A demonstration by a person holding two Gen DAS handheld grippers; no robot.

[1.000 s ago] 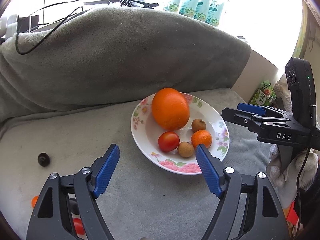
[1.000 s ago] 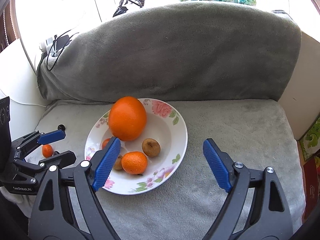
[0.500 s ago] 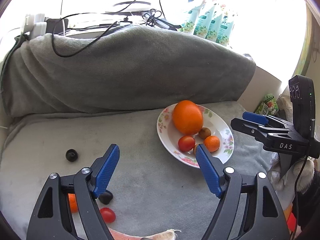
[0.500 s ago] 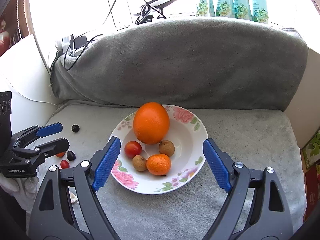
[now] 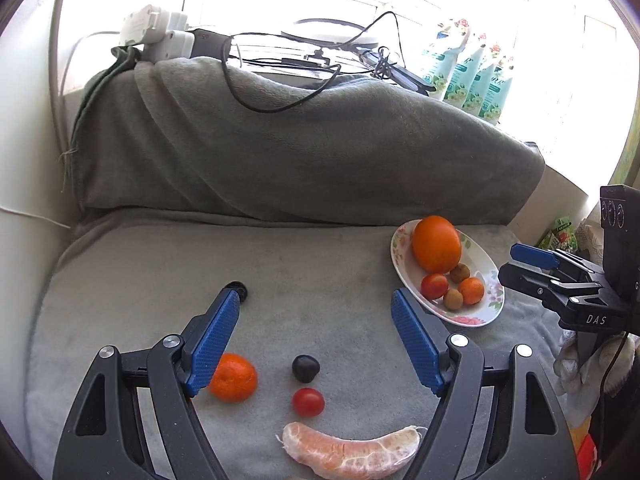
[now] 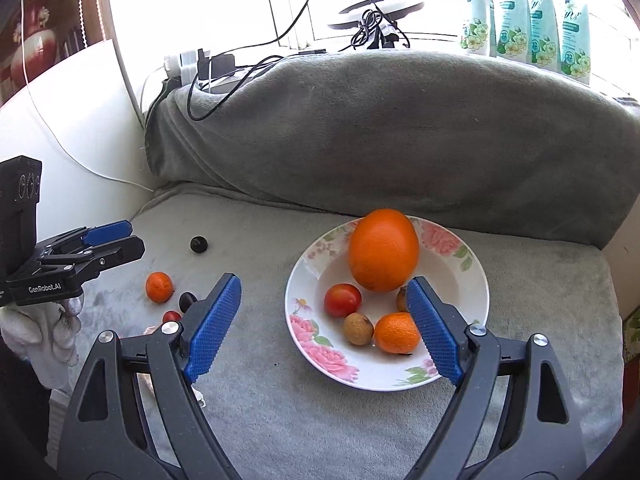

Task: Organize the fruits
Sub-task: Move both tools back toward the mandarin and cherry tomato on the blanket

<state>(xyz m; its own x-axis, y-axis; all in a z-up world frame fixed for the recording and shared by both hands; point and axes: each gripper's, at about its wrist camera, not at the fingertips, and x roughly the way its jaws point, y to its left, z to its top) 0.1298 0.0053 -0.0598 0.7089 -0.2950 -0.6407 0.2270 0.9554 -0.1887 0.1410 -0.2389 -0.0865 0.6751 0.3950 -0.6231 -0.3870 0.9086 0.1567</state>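
Bare grey blanket [image 5: 328, 280] lies open between the white floral plate [image 5: 476, 318] and, seemingly just apart, a small dark round fruit [image 5: 305, 368].

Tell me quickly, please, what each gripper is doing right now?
Left gripper: open, holding nothing, above the loose fruit on the grey blanket.
Right gripper: open, holding nothing, over the near edge of the floral plate.

The plate [image 6: 472, 280] looks like glossy glazed ceramic, and the blanket [image 6: 360, 420] under it is soft, matt cloth. The gripper pads [image 6: 214, 324] are rough textured blue material on matt black plastic arms.
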